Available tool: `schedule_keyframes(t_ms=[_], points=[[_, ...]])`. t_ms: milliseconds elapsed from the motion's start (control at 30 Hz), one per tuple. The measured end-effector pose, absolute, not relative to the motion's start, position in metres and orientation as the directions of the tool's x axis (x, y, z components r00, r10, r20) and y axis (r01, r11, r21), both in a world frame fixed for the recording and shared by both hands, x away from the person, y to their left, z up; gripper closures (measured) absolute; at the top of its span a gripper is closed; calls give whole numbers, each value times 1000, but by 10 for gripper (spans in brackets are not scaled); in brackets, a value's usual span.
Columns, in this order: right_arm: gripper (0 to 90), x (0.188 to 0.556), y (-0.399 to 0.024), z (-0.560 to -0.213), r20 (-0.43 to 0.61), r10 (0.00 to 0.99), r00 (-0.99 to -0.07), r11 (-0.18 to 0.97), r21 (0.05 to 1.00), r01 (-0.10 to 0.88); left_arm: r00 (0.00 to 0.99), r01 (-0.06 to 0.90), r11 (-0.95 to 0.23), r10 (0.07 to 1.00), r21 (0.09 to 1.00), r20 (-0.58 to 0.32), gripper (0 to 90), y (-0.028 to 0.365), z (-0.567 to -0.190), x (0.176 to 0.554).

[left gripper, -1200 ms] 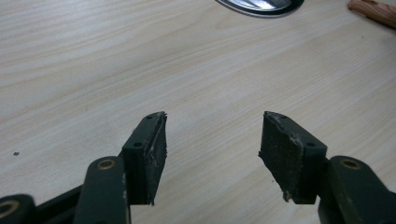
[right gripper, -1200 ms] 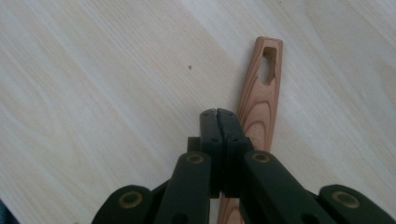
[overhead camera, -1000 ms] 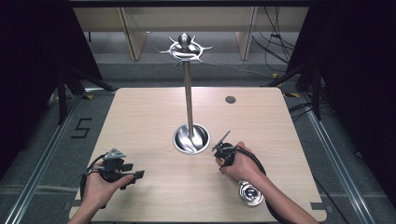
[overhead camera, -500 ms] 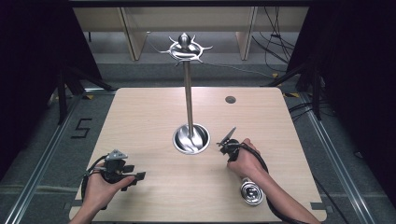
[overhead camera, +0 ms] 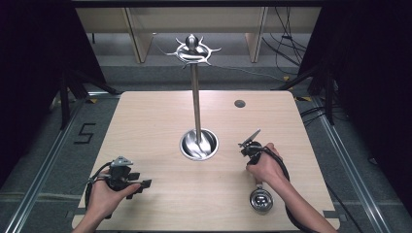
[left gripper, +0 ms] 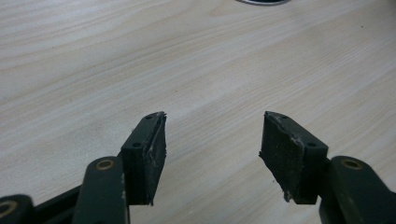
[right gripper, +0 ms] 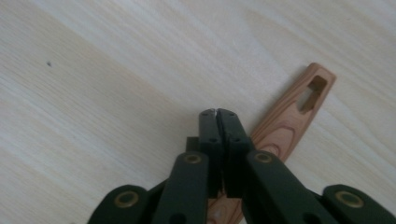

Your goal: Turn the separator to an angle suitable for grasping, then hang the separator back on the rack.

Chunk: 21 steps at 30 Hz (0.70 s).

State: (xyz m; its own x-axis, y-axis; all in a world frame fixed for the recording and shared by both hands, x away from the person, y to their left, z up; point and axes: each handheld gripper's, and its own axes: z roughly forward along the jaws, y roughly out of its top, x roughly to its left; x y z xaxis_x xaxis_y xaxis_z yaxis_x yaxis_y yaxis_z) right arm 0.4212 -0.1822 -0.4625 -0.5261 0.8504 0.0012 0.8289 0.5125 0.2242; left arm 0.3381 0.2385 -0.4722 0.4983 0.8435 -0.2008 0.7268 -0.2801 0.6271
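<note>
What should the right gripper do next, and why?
Probably open the right gripper wider and lower it around the wooden handle. Its jaws, just starting to open, look almost shut with nothing between them, and the handle lies on the table right beneath.

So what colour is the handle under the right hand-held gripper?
Reddish-brown wood grain handle, clearest in the right gripper view.

One readable mark was visible — a black numeral "5" [overhead camera: 83, 133] on the grey floor [overhead camera: 43, 145] left of the table [overhead camera: 145, 111] — and no other text could be read.
</note>
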Motion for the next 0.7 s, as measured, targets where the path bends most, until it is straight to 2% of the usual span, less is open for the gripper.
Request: schedule_keyframes(t_ms=[33,300,333,400,533,567,667,700], points=[[846,420,-183,-460,18,853,-522,508,206,837,497,727,-281,845,627,-198,393,239,-472,338],[708,400,-200,-444,7,901,-434,419,243,875,476,730,-256,856,633,-202,385,240,-471,341],[641,396,-205,-443,3,905,-425,413,226,882,471,732,-249,858,634,-207,385,240,-472,340],[630,394,-212,-444,-25,891,-454,448,216,868,473,735,-251,855,630,-211,384,240,-472,339],[576,392,-213,-444,19,924,-381,371,185,910,474,731,-250,855,635,-210,383,241,-470,338],[557,392,-216,-445,63,922,-381,363,198,911,476,731,-255,855,633,-206,383,241,-470,339],[540,393,-220,-445,69,914,-399,375,228,899,473,734,-250,855,631,-212,382,240,-472,340],[531,395,-224,-446,62,893,-446,419,246,874,470,736,-250,858,629,-209,382,240,-472,340]])
